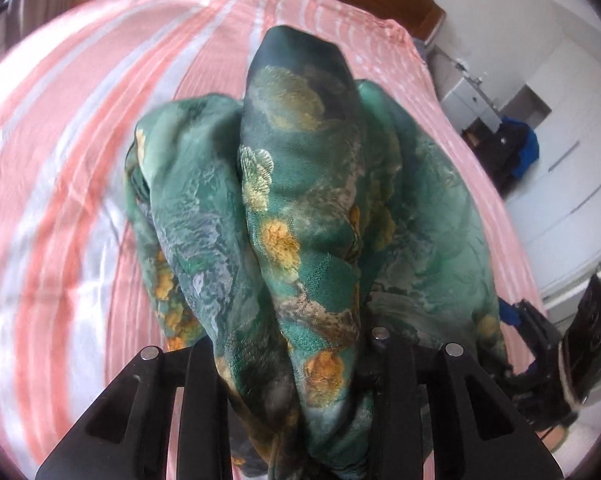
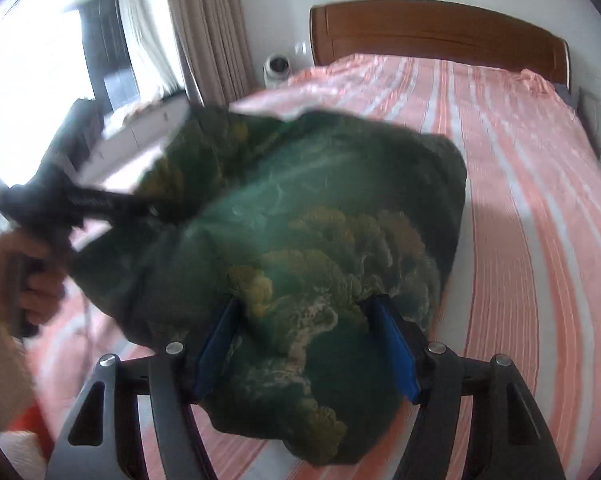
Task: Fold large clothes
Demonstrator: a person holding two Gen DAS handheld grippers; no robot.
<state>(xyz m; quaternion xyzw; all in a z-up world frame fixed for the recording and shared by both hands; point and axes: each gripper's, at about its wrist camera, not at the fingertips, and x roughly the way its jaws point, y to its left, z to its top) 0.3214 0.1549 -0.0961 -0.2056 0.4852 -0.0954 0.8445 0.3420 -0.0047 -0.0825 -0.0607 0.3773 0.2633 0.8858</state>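
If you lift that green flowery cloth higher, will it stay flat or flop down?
Probably flop: the green floral garment hangs in soft bunched folds from the left gripper. It looks thin and light, so it may slide on the striped bedsheet.

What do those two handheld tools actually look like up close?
Each is a black, forked frame with slotted arms and small round silver pins at the joints. The right tool has flat bright blue pads lining its two fingers. The left tool is black too; from the right view its body looks dark and blurred, and the left hand grips its handle.
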